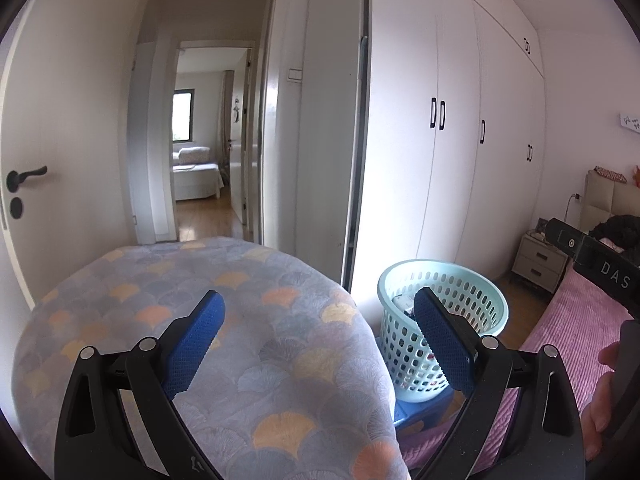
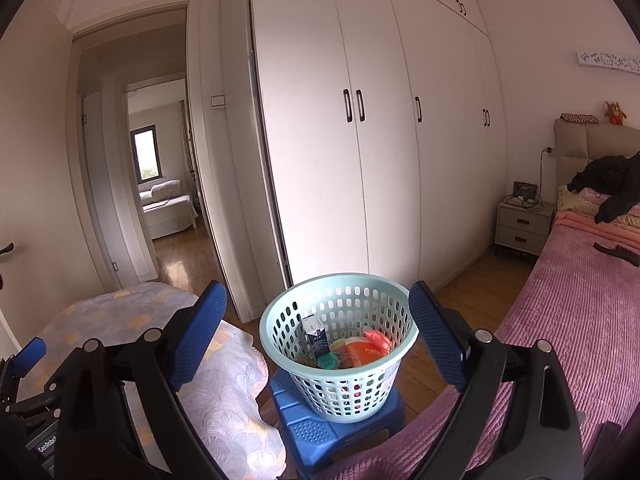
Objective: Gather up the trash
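We hold the left claw (image 1: 318, 334) released, its 2 blue pads spread wide with nothing between them, above a blanket (image 1: 224, 340) patterned with grey and orange fans. Our right claw (image 2: 318, 330) is likewise released and empty, its pads standing either side of the pale green basket (image 2: 280, 344) in that view. The basket sits on a blue stool (image 2: 320, 436), between the blanket and a bed (image 2: 576, 320) with a pink cover. Inside it lies the trash (image 2: 352, 350): a small carton, orange and red wrappers, a green piece. A white wardrobe (image 2: 360, 160) stands behind.
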The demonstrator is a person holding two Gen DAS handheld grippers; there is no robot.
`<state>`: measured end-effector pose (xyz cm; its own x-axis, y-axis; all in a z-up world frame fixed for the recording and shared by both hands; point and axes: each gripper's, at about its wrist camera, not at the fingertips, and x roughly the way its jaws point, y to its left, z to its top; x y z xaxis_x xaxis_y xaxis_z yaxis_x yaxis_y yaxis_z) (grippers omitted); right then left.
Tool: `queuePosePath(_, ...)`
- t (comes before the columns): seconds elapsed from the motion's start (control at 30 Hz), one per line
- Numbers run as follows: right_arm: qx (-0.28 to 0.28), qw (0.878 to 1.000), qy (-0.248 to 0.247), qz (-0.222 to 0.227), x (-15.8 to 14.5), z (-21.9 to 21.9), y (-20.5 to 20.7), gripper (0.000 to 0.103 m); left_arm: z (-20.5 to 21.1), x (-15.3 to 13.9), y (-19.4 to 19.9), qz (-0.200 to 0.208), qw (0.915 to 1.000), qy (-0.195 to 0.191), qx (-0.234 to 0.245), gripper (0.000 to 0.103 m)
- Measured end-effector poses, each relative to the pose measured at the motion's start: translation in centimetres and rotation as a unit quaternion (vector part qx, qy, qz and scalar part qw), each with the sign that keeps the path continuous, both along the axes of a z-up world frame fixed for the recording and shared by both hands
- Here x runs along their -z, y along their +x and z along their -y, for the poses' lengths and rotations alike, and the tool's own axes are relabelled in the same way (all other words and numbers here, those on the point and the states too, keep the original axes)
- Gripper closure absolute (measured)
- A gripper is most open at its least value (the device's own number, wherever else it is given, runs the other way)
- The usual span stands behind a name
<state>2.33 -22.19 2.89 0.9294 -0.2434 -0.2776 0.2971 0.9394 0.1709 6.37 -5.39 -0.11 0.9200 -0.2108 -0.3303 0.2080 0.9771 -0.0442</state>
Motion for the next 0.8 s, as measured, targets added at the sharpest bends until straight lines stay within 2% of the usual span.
queuePosePath(0.4, 0.001, 1.0, -0.004, -0.001, -0.1, -0.5, -0.1, 0.014, -0.1, 0.2, 0.0, 0.0, 0.9999, 0.004, -0.011, 0.01)
queuePosePath(0.57, -0.007, 1.0, -0.01, -0.004, -0.1, -1.0, 0.2, 0.014, -0.3, 0.6, 0.7, -0.023, 0.9996, -0.003, -0.012, 0.01)
queuePosePath(0.8, -0.017, 1.0, -0.014, -0.016, 0.3, -1.6, 1.1, 0.012, -1.0, 1.1, 0.9, -0.033, 0.9993, -0.006, -0.017, 0.01)
